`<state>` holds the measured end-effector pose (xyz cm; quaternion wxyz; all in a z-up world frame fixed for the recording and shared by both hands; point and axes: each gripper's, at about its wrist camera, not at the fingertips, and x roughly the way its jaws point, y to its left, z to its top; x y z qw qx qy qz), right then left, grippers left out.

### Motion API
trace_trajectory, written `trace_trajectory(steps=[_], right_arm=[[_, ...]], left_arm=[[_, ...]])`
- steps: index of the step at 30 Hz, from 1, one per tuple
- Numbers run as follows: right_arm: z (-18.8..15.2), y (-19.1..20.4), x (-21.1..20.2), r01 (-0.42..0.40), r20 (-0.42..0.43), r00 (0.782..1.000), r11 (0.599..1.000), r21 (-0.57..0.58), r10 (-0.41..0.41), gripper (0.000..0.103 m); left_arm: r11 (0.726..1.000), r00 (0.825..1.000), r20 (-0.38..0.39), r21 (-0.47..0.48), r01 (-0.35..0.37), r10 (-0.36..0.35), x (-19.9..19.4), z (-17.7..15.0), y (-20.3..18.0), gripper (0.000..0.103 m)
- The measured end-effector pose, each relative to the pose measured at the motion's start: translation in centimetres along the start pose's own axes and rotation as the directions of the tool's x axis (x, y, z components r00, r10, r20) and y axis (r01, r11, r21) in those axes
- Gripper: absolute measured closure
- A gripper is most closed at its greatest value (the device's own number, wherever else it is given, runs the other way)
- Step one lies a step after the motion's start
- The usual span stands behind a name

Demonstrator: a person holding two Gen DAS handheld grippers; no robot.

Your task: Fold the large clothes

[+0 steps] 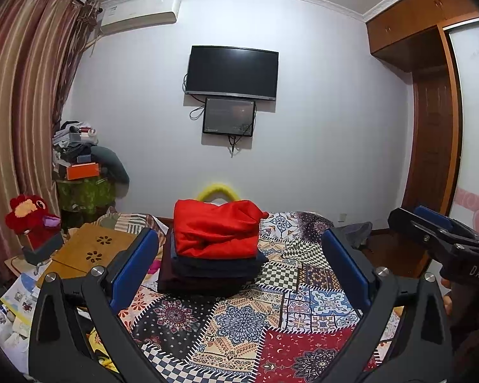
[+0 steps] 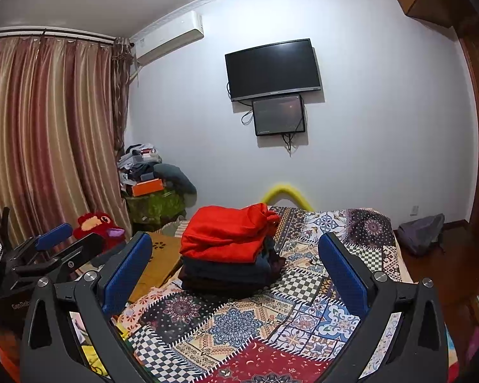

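A stack of folded clothes sits on the patchwork bedspread. A folded red garment lies on top of dark navy and maroon folded pieces. My left gripper stands open above the bed, short of the stack, with nothing between its blue pads. My right gripper is also open and empty, held back from the stack. In the left wrist view the right gripper shows at the right edge; in the right wrist view the left gripper shows at the left.
A wooden board and a red plush toy lie left of the bed. A cluttered pile stands by the striped curtain. A yellow curved object rises behind the stack. A grey bag lies on the floor right.
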<state>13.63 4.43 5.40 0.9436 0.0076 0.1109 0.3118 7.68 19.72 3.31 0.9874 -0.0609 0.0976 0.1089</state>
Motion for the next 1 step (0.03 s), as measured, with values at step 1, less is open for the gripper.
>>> trace_trajectory(steps=[1], right_arm=[[-0.05,-0.03,0.05,0.000,-0.002,1.000,1.000,0.001,0.000,0.000]], left_arm=[[1.000,1.000,-0.001,0.000,-0.001,0.001,0.04,0.03,0.01,0.000]])
